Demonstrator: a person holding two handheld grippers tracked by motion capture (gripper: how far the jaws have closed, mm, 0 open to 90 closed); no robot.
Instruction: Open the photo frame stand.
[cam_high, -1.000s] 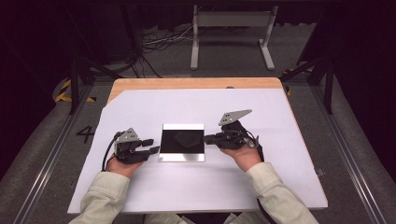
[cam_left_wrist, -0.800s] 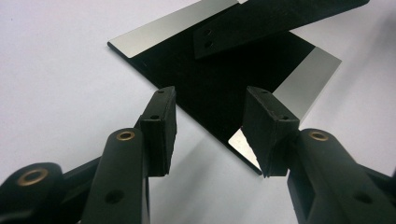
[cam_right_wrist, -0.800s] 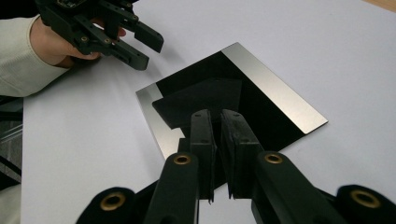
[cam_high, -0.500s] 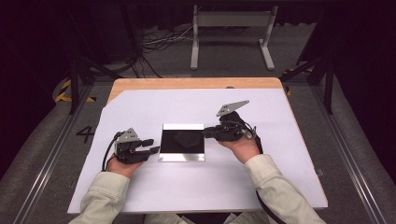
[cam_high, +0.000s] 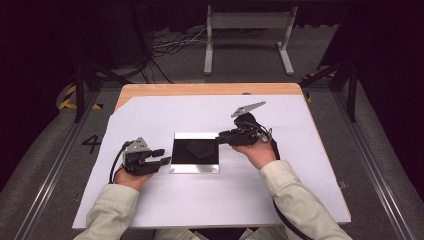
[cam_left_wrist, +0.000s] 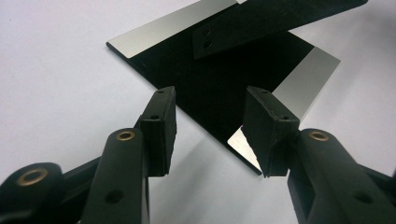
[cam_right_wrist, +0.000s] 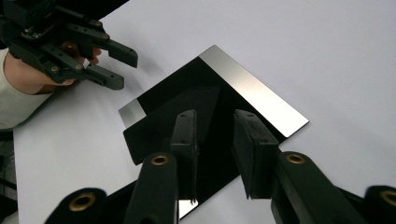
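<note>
A: Right gripper (cam_high: 223, 136), black, two-jaw, hand-held. State?

B: Its jaws have just been opening. In the right gripper view a narrow gap stands between the pads (cam_right_wrist: 187, 140) and nothing is in it. The tips hang over the near part of the flat square mirror plate (cam_right_wrist: 252, 88) with its glossy black face and brushed silver edge strips; I cannot tell whether they touch it.

A: From above?

B: The right gripper reaches to the plate's right edge, near its far right corner. A grey three-cornered plate (cam_high: 247, 108) stands up on top of the gripper, and a black cable (cam_high: 276, 210) trails back along the pale sleeve.

A: Left gripper (cam_high: 164, 156)?

B: Released. Jaws set wide, nothing between them. It rests just beside the plate's left edge, tips pointing at the plate. In the left gripper view the pads (cam_left_wrist: 163, 126) frame the plate's nearest corner without touching it.

A: Where is the plate?

B: Flat on the white sheet (cam_high: 165, 110) that covers the wooden table (cam_high: 200, 89), between the two grippers, roughly at the sheet's middle. A dark reflection shows in its face.
</note>
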